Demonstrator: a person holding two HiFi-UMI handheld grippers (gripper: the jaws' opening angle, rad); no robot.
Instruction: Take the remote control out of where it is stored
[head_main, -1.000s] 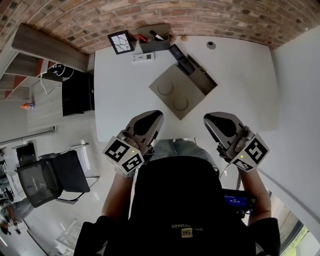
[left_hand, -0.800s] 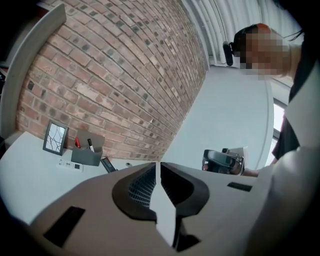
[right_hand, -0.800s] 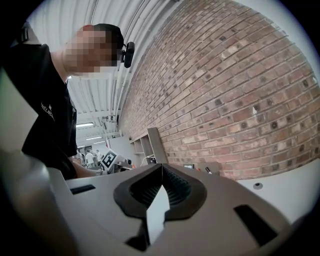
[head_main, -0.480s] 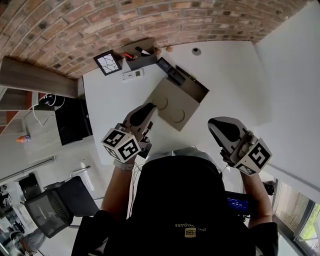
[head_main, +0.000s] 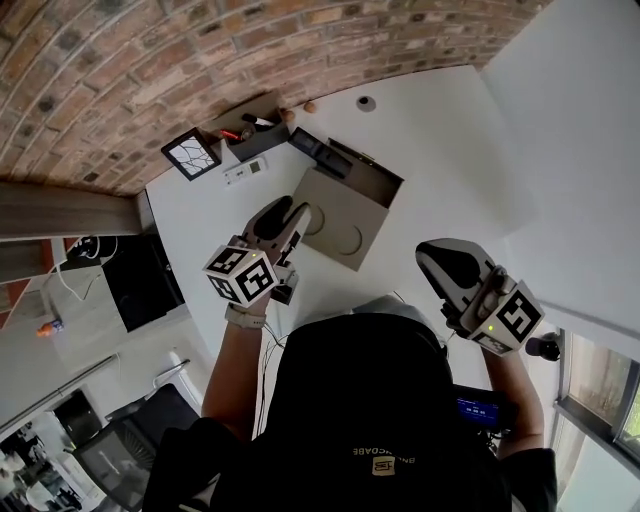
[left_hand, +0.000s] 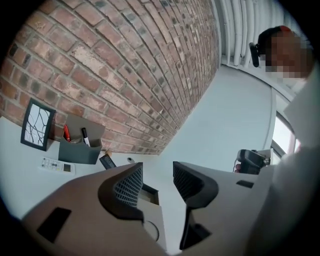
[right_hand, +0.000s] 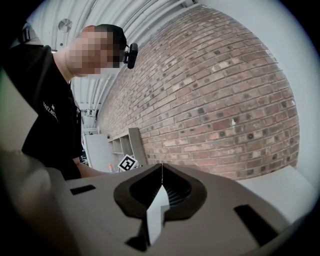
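Note:
A black remote control (head_main: 318, 148) stands tilted in the open slot at the far end of a flat grey box (head_main: 345, 225) on the white table; it also shows in the left gripper view as the black remote (left_hand: 107, 161). My left gripper (head_main: 290, 213) hovers at the box's near left corner. Its jaws are opening, with nothing between them, as my left gripper (left_hand: 156, 182) shows in its own view. My right gripper (head_main: 432, 255) hangs back near the table's front edge. In its own view my right gripper (right_hand: 161, 181) is shut and empty.
A white remote (head_main: 245, 171) lies left of the box, in front of a grey organizer (head_main: 250, 128) holding pens. A framed picture (head_main: 190, 153) leans beside it. The brick wall runs behind the white table (head_main: 440, 150). A black cabinet (head_main: 140, 280) stands off the table's left side.
My left gripper has moved forward from the table's front edge to the box's near left corner. My right gripper has stayed back. The head view has swung to the left.

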